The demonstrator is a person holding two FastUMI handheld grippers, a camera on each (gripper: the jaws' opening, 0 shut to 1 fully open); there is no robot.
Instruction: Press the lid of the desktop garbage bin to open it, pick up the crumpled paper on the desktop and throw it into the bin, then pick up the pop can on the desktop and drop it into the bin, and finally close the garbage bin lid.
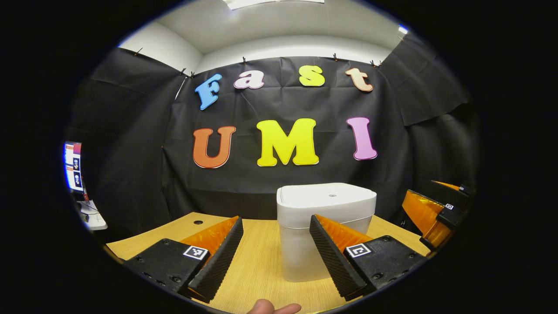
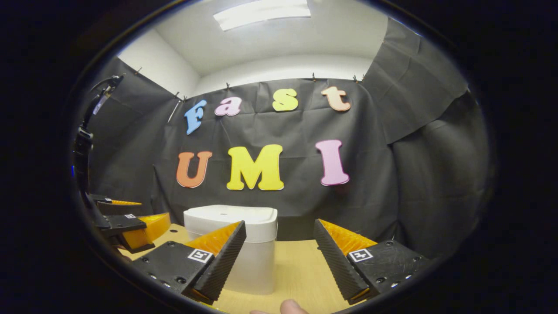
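Both grippers, left [image 1: 275, 229] and right [image 2: 279, 233], are hovering with jaws released, the lidded bin [image 1: 324, 226] standing beyond them on the desk [image 1: 257, 261].

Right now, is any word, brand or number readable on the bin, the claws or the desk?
White plastic lidded bin: none.
Black-and-white square tags on left claw and right claw: patterns, no words.
Light wooden desk: none.
Small lit screen at the left edge: too small to read.
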